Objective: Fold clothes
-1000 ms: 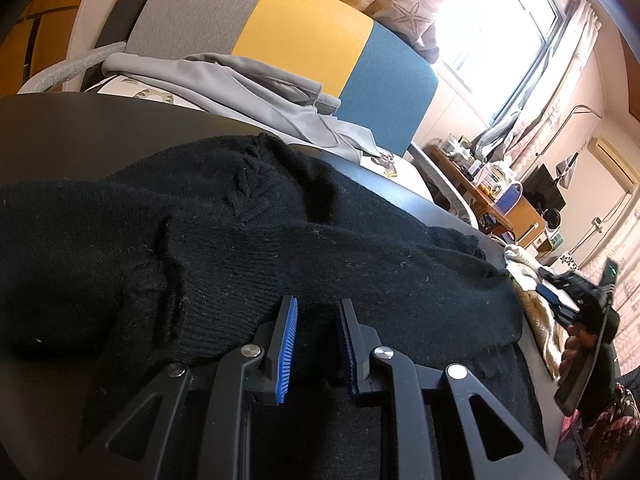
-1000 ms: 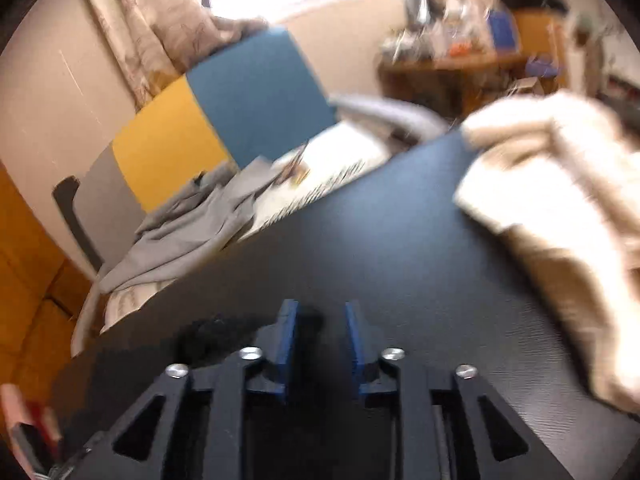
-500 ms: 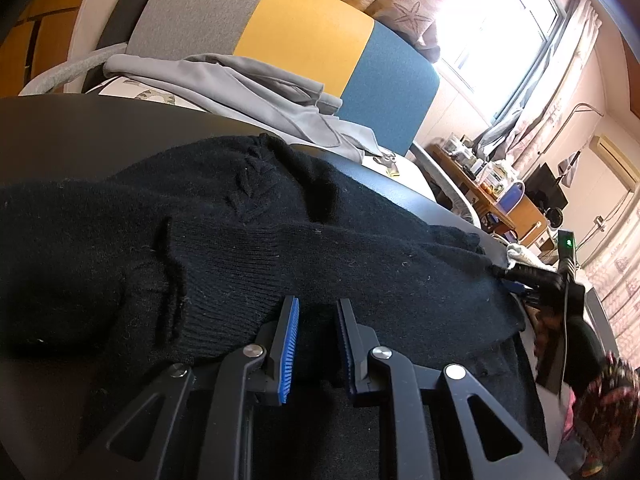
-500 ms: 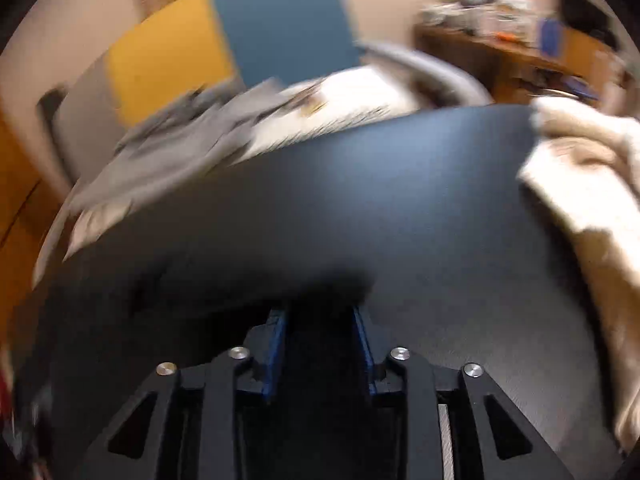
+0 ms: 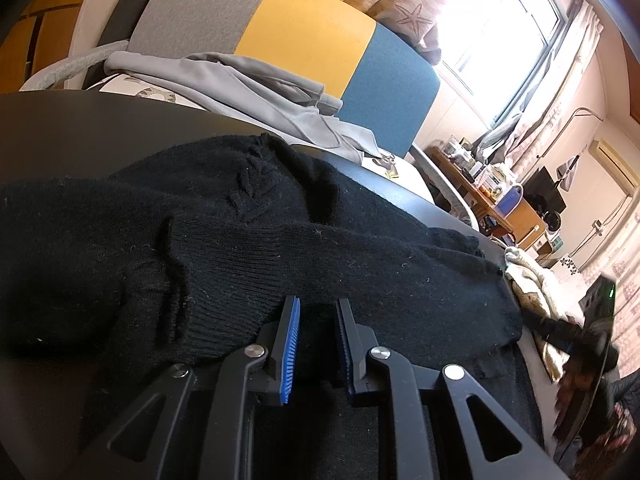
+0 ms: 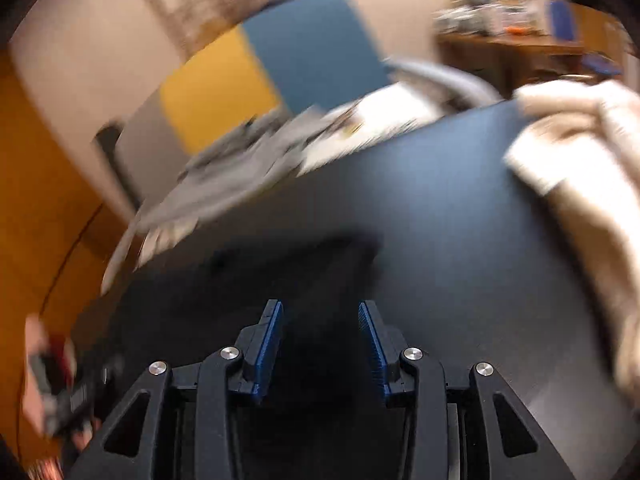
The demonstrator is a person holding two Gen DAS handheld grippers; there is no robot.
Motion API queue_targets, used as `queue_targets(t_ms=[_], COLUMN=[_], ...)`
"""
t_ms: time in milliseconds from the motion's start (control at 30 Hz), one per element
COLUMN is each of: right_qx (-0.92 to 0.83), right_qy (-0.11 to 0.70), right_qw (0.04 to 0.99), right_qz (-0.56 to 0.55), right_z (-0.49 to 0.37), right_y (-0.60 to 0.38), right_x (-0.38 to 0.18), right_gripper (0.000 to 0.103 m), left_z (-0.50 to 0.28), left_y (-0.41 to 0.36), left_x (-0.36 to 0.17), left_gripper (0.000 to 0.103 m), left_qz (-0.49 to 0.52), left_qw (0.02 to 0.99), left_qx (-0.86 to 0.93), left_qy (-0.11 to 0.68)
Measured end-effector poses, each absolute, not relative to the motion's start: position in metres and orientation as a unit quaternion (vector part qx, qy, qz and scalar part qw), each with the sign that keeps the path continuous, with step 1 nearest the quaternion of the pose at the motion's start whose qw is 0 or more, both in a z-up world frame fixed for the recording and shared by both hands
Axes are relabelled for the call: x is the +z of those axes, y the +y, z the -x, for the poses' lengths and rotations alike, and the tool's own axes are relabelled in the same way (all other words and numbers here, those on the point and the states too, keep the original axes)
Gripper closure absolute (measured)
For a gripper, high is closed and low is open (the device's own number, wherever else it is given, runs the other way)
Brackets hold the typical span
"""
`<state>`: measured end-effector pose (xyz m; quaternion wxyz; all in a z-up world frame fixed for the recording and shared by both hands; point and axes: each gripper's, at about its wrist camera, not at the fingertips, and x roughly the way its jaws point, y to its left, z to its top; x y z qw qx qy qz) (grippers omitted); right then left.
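1. No word, number or brand can be read in either view.
2. The white sheet [image 5: 144,94] at 11 o'clock in the left view carries a print, too small to read.

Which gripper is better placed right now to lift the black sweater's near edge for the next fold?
Left. The left gripper already straddles the black sweater at its hem; the right gripper hangs over the table.
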<state>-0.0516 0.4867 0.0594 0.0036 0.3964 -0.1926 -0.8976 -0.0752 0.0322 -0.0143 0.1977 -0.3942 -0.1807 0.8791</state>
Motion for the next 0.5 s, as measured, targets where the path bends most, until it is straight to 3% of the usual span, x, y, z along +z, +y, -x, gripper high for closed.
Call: queue_targets(t_ms=[133, 267, 367, 500], right_qx=[-0.897, -0.894, -0.924, -0.947], right_qy=[-0.083, -0.078, -0.069, -0.068], right_qw=[-0.025, -0.075, -0.098, 0.02], right_qz=[-0.434, -0.435, -0.362, -0.313], right_z=[0.035, 0.04, 0.025, 0.035], right_y=[0.458, 0.457, 0.433, 0.366], right_x=[0.038, 0.044, 0.082, 0.111], right_gripper=[0.065, 0.063, 0.061, 0.054], left_z=[0.075, 0.074, 0.074, 0.074], left_y=[0.032, 0.032, 0.032, 0.031], left_x=[-0.014, -0.014, -0.014, -0.013], left_gripper=[0.085, 0.085, 0.085, 0.085], left_qz=[0.395, 0.395, 0.396, 0.396], left_qw=[0.198, 0.197, 0.196, 0.2], left_qx=[0.878, 0.879, 0.879, 0.877], left_qy=[-0.182, -0.181, -0.18, -0.186])
